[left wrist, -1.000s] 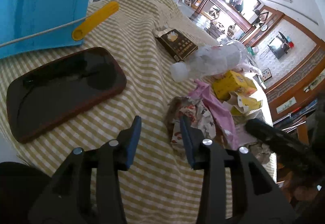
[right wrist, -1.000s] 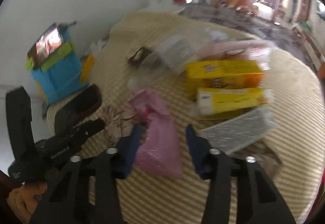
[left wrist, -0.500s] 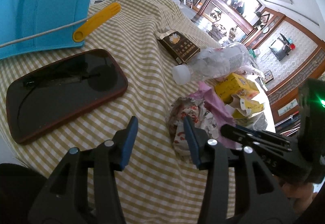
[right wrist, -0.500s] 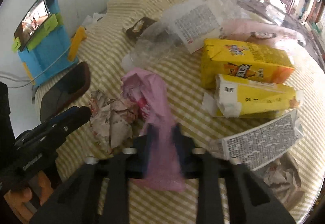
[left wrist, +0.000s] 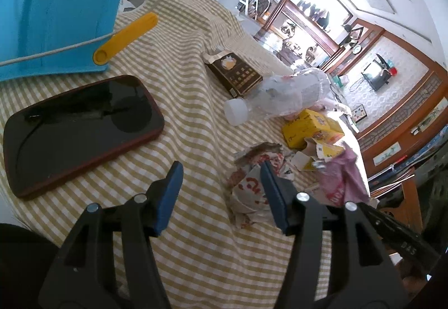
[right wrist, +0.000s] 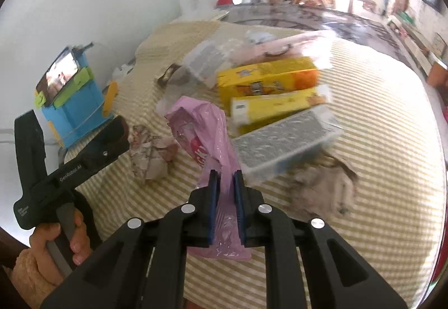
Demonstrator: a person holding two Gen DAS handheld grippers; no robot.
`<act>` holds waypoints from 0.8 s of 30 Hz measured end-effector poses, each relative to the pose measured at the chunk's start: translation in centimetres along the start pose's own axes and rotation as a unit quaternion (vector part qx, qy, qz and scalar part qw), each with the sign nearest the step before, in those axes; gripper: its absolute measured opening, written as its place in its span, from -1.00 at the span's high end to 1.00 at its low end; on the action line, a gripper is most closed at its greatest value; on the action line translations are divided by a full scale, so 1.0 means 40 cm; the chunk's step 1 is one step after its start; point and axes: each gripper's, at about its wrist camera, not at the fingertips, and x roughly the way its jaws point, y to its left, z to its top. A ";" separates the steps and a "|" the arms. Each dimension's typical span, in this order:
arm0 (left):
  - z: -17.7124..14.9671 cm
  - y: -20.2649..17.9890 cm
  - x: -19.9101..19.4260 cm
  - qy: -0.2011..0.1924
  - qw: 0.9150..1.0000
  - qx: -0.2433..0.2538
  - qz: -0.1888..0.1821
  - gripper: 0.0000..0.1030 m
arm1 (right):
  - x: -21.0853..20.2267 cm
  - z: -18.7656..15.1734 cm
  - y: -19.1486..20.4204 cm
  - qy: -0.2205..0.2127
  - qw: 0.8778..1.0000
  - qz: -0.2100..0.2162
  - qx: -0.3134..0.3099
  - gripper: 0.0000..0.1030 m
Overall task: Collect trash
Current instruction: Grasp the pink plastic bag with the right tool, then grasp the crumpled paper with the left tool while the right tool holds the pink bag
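Black plastic tongs (right wrist: 224, 191) with blue pads (left wrist: 172, 188), silver screws (right wrist: 188, 208), white "GenRobot.AI" lettering.

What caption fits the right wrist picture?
Right gripper pinching a crumpled pink plastic bag on the checked tablecloth.

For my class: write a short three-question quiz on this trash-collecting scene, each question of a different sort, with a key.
1. True or false: the right gripper is shut on the pink plastic bag.
2. Which lies nearest the open left gripper? A. crumpled paper wrapper B. clear plastic bottle C. dark phone
3. Fill in: the trash lies on a ____ checked tablecloth.

Key: 1 true; 2 A; 3 yellow-and-white.
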 end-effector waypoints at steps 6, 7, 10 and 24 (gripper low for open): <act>-0.002 -0.009 -0.006 -0.007 1.000 0.007 -0.006 -0.10 | -0.075 -0.027 -0.048 -0.045 0.998 -0.018 0.030 0.77; -0.003 -0.018 -0.007 -0.009 1.000 0.016 -0.007 -0.10 | -0.081 -0.033 -0.063 -0.045 0.998 -0.020 0.038 0.77; -0.010 -0.043 -0.006 -0.010 0.999 0.039 -0.012 -0.18 | -0.082 -0.049 -0.101 -0.036 0.997 -0.018 0.066 0.77; -0.027 -0.081 0.018 0.012 0.997 0.072 -0.034 -0.35 | -0.107 -0.082 -0.136 -0.050 0.994 -0.017 0.098 0.75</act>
